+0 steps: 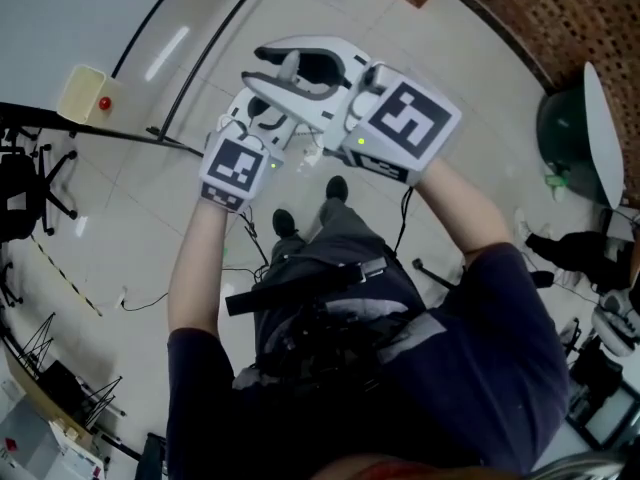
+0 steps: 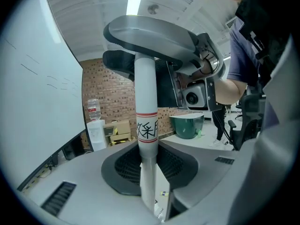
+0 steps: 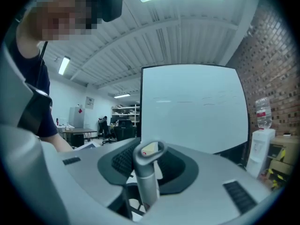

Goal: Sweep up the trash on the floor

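Observation:
A white pole [image 2: 146, 97] with red bands and a printed label stands upright between the pads of my left gripper [image 2: 149, 150], which is shut on it. Higher on the same pole I see the right gripper's grey jaw [image 2: 154, 34]. In the right gripper view a grey handle end with a hanging loop [image 3: 149, 153] sits in my right gripper [image 3: 149, 157], shut on it. From the head view both grippers are in front of my chest, left gripper [image 1: 258, 116] under right gripper [image 1: 305, 73]; the pole is hidden beneath them. A small yellowish scrap [image 2: 164, 194] lies on the floor.
A green bin [image 1: 565, 133] stands by the brick wall at the right. A whiteboard [image 3: 194, 107] on a black floor stand [image 1: 200, 48] is ahead on the left. A water dispenser [image 2: 96, 132] stands by the wall. Cables run across the floor near my shoes [image 1: 337, 188].

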A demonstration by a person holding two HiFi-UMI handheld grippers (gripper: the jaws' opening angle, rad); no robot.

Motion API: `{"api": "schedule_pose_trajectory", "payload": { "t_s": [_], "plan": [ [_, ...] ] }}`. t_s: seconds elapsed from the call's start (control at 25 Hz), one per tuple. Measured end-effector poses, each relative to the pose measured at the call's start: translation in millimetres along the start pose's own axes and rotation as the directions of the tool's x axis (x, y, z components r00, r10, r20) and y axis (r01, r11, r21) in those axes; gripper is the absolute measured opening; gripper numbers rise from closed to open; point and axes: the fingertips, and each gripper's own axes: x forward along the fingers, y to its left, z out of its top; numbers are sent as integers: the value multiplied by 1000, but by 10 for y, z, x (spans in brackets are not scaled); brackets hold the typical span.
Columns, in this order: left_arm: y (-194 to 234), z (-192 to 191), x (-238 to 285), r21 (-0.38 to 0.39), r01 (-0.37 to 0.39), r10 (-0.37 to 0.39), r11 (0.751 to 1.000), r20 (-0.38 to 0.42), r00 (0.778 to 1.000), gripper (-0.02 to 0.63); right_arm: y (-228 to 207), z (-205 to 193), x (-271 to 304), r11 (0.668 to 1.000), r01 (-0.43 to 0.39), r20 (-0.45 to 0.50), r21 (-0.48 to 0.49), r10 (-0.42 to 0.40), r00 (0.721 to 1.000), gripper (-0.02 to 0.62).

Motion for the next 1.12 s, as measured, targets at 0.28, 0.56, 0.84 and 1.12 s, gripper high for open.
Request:
{"api": "schedule_pose_trajectory", "payload": {
  "t_s": [0.28, 0.56, 0.84, 1.12],
  "plan": [
    [-324, -550, -344, -7, 137, -137, 991, -30, 990, 81, 439, -496, 106, 989, 140, -98, 41, -136, 986, 137],
    [-708, -1076, -438, -21, 197, -198, 980, -57, 979, 81, 727, -1064, 9, 986, 139, -215, 88, -118, 970, 138],
    [-1044, -1611, -226, -7, 218, -217, 976, -135, 967, 81, 788, -1699, -249, 965, 222, -260, 143, -180, 949, 135],
    [-1140, -1954, 163, -30, 229, -231, 973, -182, 956, 83, 493, -2165, -462, 924, 309, -312, 226, -232, 921, 132]
  ]
}}
